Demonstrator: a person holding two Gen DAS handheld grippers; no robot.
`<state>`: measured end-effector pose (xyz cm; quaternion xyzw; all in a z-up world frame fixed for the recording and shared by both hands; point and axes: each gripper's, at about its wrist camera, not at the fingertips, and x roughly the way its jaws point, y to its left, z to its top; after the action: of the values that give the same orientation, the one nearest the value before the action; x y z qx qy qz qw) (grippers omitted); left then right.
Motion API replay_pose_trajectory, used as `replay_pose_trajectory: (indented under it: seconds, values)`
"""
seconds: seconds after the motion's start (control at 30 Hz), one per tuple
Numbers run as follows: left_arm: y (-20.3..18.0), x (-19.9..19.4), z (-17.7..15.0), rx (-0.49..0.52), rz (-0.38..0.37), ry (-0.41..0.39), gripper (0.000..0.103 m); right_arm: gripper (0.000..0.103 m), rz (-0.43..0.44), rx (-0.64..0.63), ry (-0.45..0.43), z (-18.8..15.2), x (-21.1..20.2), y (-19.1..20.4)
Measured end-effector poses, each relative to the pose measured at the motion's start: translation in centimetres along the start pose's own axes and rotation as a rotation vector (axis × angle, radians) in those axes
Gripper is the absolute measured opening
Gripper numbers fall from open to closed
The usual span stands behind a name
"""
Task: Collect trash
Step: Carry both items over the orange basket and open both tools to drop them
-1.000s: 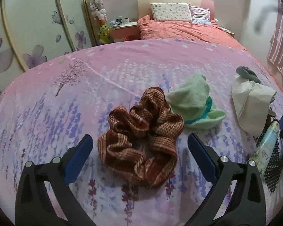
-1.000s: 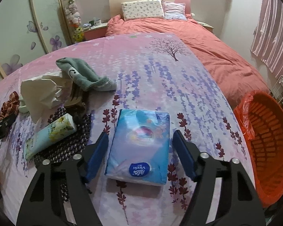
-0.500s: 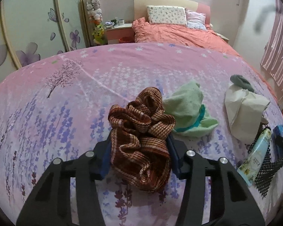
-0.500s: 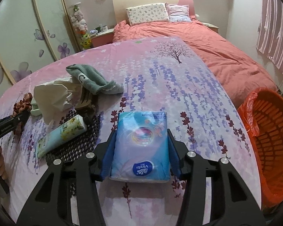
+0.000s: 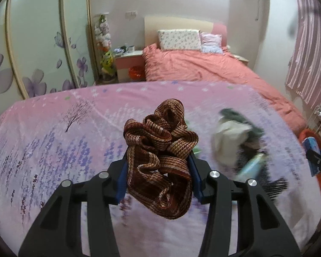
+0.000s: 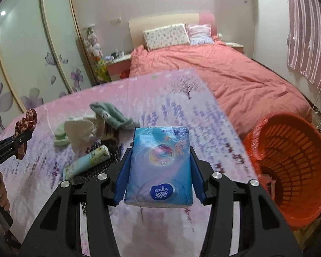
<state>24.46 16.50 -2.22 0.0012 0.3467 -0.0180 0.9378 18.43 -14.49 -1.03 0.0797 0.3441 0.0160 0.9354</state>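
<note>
I am pinching the brown striped woven fabric scrunchie (image 5: pixel 160 156) in my left gripper (image 5: pixel 159 177), its blue-padded fingers (image 5: pixel 121 180) pressing in on the bunched cloth from both sides at the centre of the left wrist view. The scrunchie is hanging above the pink bedsheet printed with lavender sprigs (image 5: pixel 53 145), its loops spilling over and below the fingers. At the right of that view, blurred, the crumpled white tissue paper (image 5: pixel 226 141) and the dark green sock (image 5: pixel 239 115) are lying on the sheet.

My right gripper (image 6: pixel 159 175) is clamping the blue plastic pack of Vinda tissues (image 6: pixel 160 167) by its long sides, at the centre of the right wrist view, holding it over the same sheet. At the right edge of that frame the orange plastic lattice basket lined with a red bag (image 6: pixel 293 160) is standing beside the bed. At middle left, the tissue paper, the sock, a pale green cloth (image 6: pixel 61 138), and a light blue floral tube (image 6: pixel 86 161) resting on a black mesh mat (image 6: pixel 96 167) are sitting in a cluster. At the far left edge my left gripper is showing with the scrunchie in it. The coral-covered bed with two pillows (image 6: pixel 224 72) is filling the upper right.
</note>
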Motion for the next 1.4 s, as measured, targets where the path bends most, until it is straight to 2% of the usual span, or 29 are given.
replay_pose_trajectory:
  seconds: [0.2, 0.43, 0.53, 0.87, 1.23, 1.4]
  values:
    - [-4.9, -3.2, 0.7, 0.033, -0.088, -0.05, 0.047, 0.051, -0.029, 0.011, -0.084, 0.6, -3.5, -2.1]
    - [-12.5, -5.5, 0.9, 0.096, -0.234, -0.084, 0.047, 0.051, -0.121, 0.038, -0.164, 0.6, -6.8, -6.2]
    - [-16.5, -6.0, 0.7, 0.127, -0.309, -0.084, 0.047, 0.051, -0.153, 0.059, -0.18, 0.5, -7.3, -8.0]
    - [-28.1, -4.9, -0.5, 0.221, -0.473, -0.036, 0.047, 0.051, -0.213, 0.165, -0.185, 0.2, -7.0, -14.8]
    - [-38.4, -1.3, -2.1, 0.304, -0.579, 0.045, 0.049, 0.051, -0.195, 0.306, -0.161, -0.5, -5.5, -21.9]
    - [-40.9, 1.1, -2.6, 0.323, -0.56, 0.082, 0.059, 0.057, -0.197, 0.35, -0.143, -0.6, -4.3, -24.1]
